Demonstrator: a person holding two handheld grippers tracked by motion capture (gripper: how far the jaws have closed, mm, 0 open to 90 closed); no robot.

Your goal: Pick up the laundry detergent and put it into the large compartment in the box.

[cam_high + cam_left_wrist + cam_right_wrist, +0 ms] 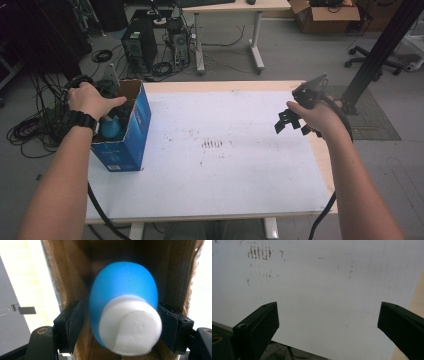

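Observation:
A blue rounded object with a white cap (125, 312) sits inside an open blue cardboard box (125, 137) at the table's left edge; from above its blue top (111, 129) peeks out of the box. My left gripper (118, 315) reaches down into the box with its jaws either side of the object. The left pad (73, 322) stands a little apart from it and the right pad (167, 325) lies close to the cap. My right gripper (289, 121) hovers over the table's right side; its jaws (328, 306) are wide open with nothing between them.
The table (225, 125) carries a white sheet with a small brown smudge (212, 144) at its middle. Behind the box lie cables (30, 130) and computer towers (140, 45). A black post (375, 55) rises at the right, with a desk (235, 10) beyond.

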